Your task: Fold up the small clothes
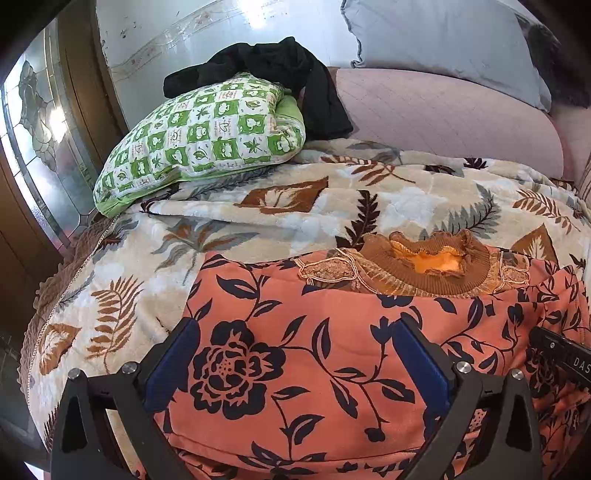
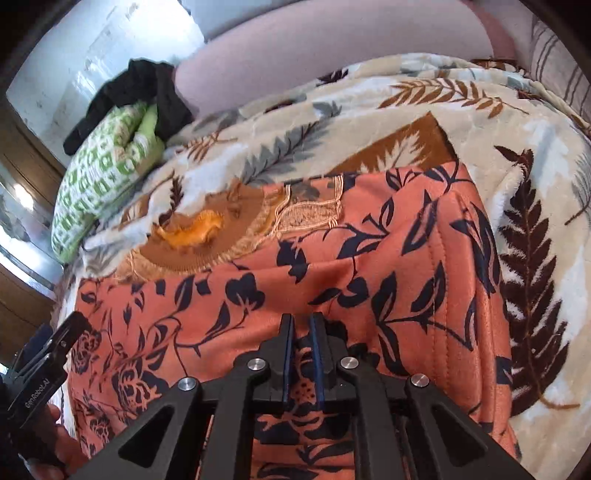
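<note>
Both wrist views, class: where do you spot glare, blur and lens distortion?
Left wrist view: glare on the glossy wall; the fisheye bows the patterned glass door; the orange floral garment is sharp. Right wrist view: the green checked pillow is smeared; black corners frame the picture.

You had the orange floral garment [image 1: 332, 350] on the leaf-patterned fleece blanket [image 1: 258, 206], low in frame; the green checked pillow [image 1: 207, 136] lay upper left.

Both wrist views close above garment [image 1: 295, 369]

Blanket [image 1: 229, 221] free left of garment [image 1: 295, 332]; pillow [image 1: 207, 136] blocks far-left.
</note>
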Motion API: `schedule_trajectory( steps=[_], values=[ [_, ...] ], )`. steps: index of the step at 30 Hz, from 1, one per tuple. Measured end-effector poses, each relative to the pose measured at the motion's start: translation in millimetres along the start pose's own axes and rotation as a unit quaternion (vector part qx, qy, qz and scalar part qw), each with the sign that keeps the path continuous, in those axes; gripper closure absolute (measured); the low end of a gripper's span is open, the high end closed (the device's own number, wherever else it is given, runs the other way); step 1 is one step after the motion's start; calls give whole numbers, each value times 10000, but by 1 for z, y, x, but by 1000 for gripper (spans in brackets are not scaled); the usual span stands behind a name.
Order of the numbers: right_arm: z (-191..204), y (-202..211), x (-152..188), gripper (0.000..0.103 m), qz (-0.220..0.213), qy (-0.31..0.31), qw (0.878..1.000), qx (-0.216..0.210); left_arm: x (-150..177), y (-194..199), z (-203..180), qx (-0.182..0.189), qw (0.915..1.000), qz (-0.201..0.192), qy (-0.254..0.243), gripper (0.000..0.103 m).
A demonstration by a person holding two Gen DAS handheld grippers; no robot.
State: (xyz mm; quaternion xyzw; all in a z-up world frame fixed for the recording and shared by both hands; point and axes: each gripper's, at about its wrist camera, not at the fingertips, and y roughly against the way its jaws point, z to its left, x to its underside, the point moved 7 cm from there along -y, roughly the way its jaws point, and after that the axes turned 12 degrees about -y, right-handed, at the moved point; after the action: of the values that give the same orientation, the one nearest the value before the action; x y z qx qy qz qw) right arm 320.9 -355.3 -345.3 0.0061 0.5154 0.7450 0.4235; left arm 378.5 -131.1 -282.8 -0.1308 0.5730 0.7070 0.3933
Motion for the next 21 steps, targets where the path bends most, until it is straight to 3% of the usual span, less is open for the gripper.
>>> schedule_trajectory(
  steps=[5,11,21],
  values=[
    [9,15,-4,91,-115,43,9995,-303,-2,1,6,-20,10000,-31,76,0],
    [42,24,11,91,-35,621,9955,-721,-2,1,15,-102,9998,-31,167,0],
    [67,10,43,91,171,1250,9903,-581,-4,3,25,-181,9995,-93,261,0]
  ],
)
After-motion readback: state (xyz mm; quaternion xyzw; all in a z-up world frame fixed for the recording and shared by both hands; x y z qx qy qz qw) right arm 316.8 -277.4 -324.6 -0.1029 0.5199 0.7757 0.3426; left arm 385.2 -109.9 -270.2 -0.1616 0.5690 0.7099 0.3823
